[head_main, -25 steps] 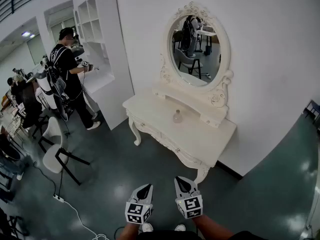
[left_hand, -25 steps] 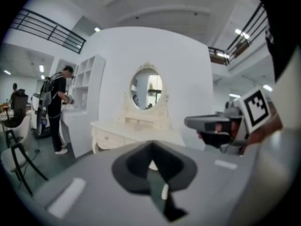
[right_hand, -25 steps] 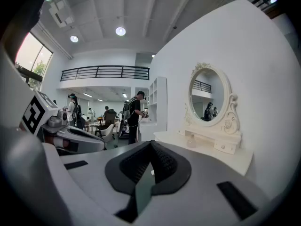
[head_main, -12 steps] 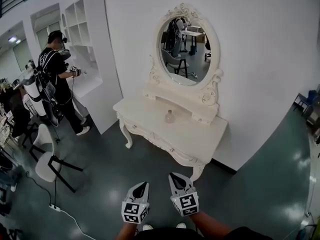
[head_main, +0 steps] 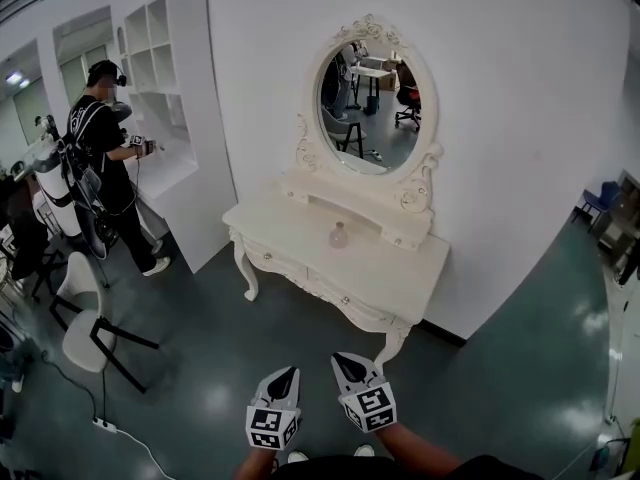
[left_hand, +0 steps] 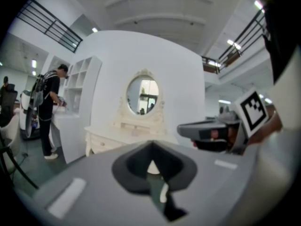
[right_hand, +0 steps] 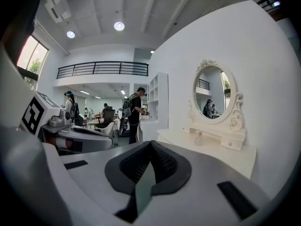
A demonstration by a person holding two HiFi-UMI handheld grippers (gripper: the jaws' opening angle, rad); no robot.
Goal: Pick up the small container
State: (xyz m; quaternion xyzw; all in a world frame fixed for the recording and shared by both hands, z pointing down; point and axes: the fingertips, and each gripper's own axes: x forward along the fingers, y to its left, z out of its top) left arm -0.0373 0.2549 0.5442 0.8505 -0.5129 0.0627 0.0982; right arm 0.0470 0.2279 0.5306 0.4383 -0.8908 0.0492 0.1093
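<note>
One small container (head_main: pixel 339 235), a pale, rounded, bottle-like thing, stands upright on the dressing table (head_main: pixel 392 274), towards the back of the top and just below the mirror (head_main: pixel 364 108); nothing else seems to stand on that top. Both grippers are well apart from it, held low and close to the body over the floor (head_main: pixel 200 368), side by side and pointing towards the table. The left gripper (head_main: pixel 285 374) has its jaws together with nothing between them, and the right gripper (head_main: pixel 345 362) is likewise fully closed and empty. The step in hand looks like the approach, with the pick-up itself not yet begun. The next move would call for walking up to the table, spreading the jaws of one gripper wider than the container, and bringing them in level around its body before closing; it looks light, so a knock could tip it. Counted: one container, one table, one oval mirror, two grippers, one tall white shelf unit (head_main: pixel 180 88) to the left, one person (head_main: pixel 100 158) standing at it, and one white chair (head_main: pixel 80 318) nearer the left edge
</note>
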